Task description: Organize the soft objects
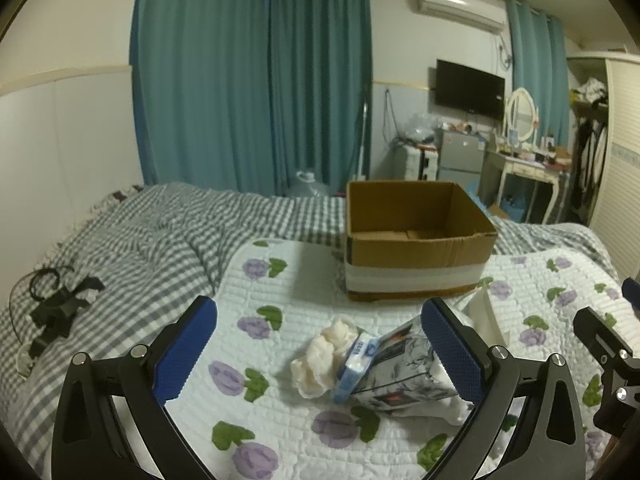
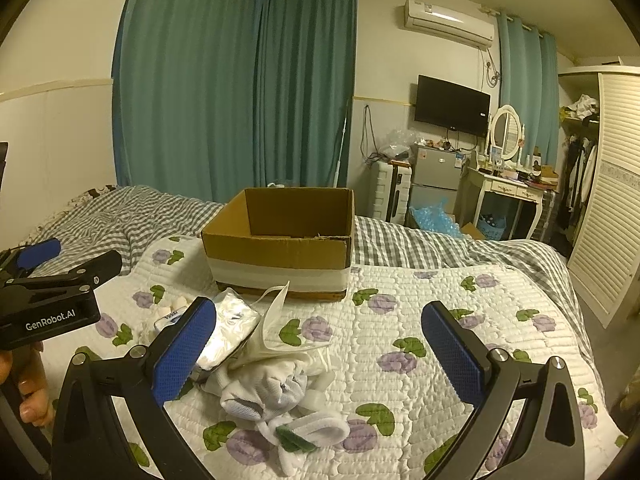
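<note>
An open cardboard box (image 1: 416, 236) stands on the flowered white quilt (image 1: 280, 408); it also shows in the right wrist view (image 2: 280, 252). In front of it lies a heap of soft things: a cream cloth (image 1: 324, 356), a blue tissue pack (image 1: 358, 364), a flowered tissue pack (image 1: 404, 372). My left gripper (image 1: 320, 348) is open above them, empty. My right gripper (image 2: 320, 348) is open and empty above white socks (image 2: 268, 396) and a plastic-wrapped pack (image 2: 230, 328). A white bag (image 2: 276, 320) lies behind the socks.
A grey checked duvet (image 1: 152, 240) covers the bed's left and far side. A black clamp device (image 1: 60, 308) lies on it at the left. The left gripper (image 2: 48, 292) shows at the right wrist view's left edge. Beyond the bed are a fridge (image 2: 436, 176) and dressing table (image 2: 508, 188).
</note>
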Motion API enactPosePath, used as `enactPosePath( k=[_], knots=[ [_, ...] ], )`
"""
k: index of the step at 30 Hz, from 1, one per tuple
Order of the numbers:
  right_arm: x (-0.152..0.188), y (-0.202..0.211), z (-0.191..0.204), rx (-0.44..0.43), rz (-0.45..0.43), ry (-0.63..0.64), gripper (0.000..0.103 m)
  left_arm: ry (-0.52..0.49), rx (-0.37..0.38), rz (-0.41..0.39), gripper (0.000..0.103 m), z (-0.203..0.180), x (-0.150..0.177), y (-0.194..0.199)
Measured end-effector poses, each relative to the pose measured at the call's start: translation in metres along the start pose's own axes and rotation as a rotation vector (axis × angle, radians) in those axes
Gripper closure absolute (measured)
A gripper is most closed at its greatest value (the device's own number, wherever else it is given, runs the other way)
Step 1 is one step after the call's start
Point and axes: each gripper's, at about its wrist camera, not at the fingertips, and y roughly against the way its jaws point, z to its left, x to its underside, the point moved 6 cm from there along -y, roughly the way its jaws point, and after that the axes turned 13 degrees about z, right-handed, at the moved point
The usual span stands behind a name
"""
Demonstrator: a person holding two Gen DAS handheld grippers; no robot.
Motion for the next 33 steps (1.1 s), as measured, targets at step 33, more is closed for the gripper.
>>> enactPosePath(
  k=[33],
  knots=[
    [-0.0016, 0.0015, -0.0015, -0.004, -0.003, -0.013, 0.0, -0.005, -0.002, -0.011, 0.0, -0.0007, -0.0016, 0.0015]
  ],
)
